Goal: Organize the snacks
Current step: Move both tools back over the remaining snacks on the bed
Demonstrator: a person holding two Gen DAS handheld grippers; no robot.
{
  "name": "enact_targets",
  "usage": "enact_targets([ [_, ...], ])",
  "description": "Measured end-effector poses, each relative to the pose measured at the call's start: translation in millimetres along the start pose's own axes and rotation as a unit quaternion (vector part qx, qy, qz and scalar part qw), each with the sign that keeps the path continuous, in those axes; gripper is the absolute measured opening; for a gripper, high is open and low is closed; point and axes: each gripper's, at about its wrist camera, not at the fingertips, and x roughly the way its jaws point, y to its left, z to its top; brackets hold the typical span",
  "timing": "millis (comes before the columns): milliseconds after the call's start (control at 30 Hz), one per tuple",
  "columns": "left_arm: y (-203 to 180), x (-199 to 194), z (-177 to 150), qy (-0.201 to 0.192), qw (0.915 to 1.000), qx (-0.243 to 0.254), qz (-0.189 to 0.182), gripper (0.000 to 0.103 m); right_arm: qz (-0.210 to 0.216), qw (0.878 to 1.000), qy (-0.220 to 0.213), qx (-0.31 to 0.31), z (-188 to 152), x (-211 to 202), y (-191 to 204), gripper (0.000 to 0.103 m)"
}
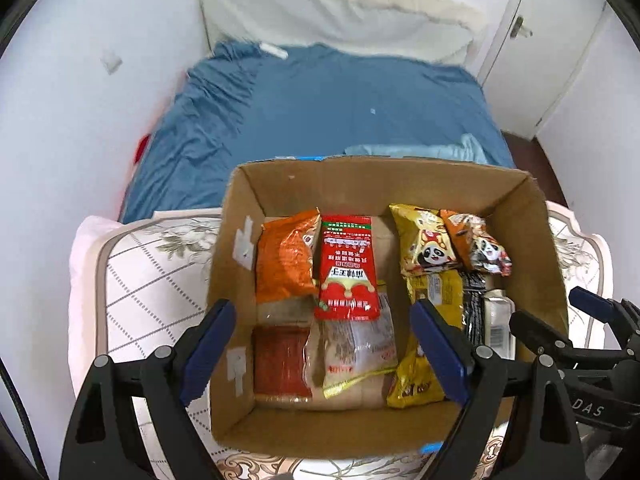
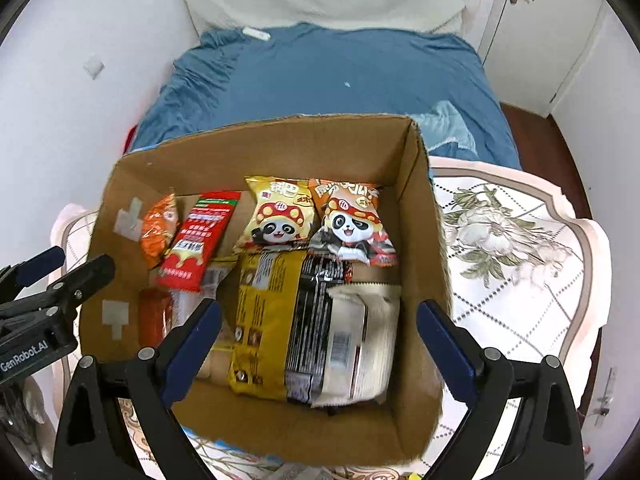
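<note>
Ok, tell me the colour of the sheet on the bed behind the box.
The bed sheet is plain blue; the left wrist view shows it best.

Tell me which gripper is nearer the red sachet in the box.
Left. The left gripper hangs open right above the red sachet; the right gripper sits open over the packets beside it.

White walls [image 1: 80, 128], blue-sheeted bed [image 1: 320, 112], white door [image 1: 532, 40], floral quilted tabletop [image 2: 512, 248], dark floor [image 2: 532, 116].
</note>
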Motion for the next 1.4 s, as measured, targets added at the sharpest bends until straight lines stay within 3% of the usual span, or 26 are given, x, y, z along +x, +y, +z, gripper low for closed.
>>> enact_targets([
  [567,4.4,-112.5,-89.6,-0.089,0.9959,-0.011,0.015,0.09,0.011,0.993,-0.113,-0.006,-89.3,-118.8,23.7,0.1],
  [933,2.0,-157.6,-133.5,-0.116,0.9931,-0.007,0.015,0.09,0.031,0.989,-0.147,0.0,-139.4,-173.5,27.8,0.1],
  [1200,-14.1,-155.0,-148.0,-0.102,0.9947,0.008,0.011,0.09,0.073,0.989,-0.118,0.046,-159.7,-171.0,-1.7,0.1],
  [1333,-35.1,-127.2,-155.9,-0.061,0.9978,0.025,-0.005,0.09,0.079,0.988,-0.078,0.11,-177.8,-145.8,-44.2,0.1],
  [1400,-54.6,-98.4,-163.6,-0.021,0.9984,0.05,-0.016,0.09,0.083,0.985,-0.045,0.147,-191.4,-125.4,-68.1,0.1],
])
